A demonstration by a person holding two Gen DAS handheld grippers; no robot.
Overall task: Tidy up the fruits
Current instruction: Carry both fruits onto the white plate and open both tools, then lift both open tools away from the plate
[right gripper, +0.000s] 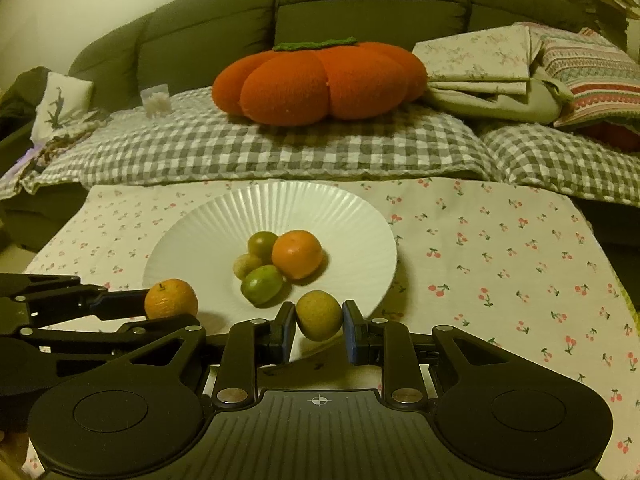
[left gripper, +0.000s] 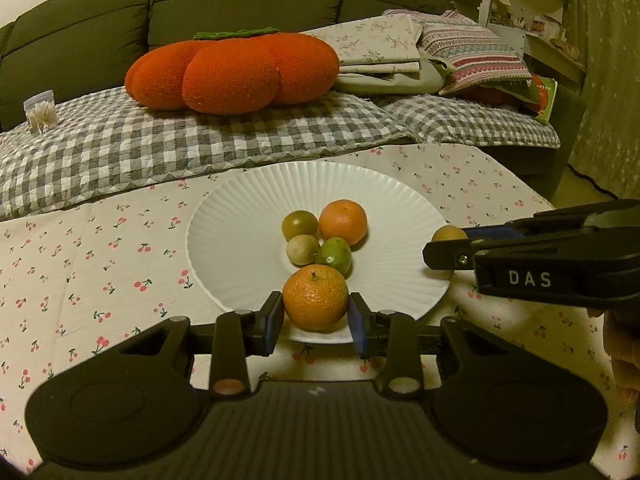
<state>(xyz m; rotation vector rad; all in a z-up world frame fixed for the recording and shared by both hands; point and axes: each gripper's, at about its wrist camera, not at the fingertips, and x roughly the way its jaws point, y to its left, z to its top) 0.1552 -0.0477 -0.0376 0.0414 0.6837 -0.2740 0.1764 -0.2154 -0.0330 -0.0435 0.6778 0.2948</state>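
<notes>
A table under a cherry-print cloth (right gripper: 480, 248) is carrying a white ribbed plate (right gripper: 224, 240) near its far edge, and behind it a dark green sofa (right gripper: 360, 4) is holding a grey checked quilt (right gripper: 280, 152), an orange pumpkin-shaped cushion (right gripper: 320, 80) and folded linens (right gripper: 488, 64).

Four fruits are sitting clustered in the plate's centre — an orange mandarin (right gripper: 297, 254), a green lime-like fruit (right gripper: 262, 284) and two small dull-green ones (right gripper: 262, 242).

The left gripper (left gripper: 316, 316) is clenching a dimpled mandarin (left gripper: 315, 297) between its blue pads, over the plate's near rim. The right gripper (right gripper: 319, 320) is gripping a small yellow-brown fruit (right gripper: 319, 315) at the plate's near-right rim; whether either fruit is touching the plate cannot be told.

The left wrist view is showing shelves (left gripper: 540, 12) at the room's right side and a container of toothpicks (left gripper: 40, 110) on the quilt's left end, with the right gripper entering from the right. The right wrist view is showing a small white embroidered pillow (right gripper: 64, 100) at the sofa's left end — hidden from the other camera — and the left gripper reaching in from the left.
</notes>
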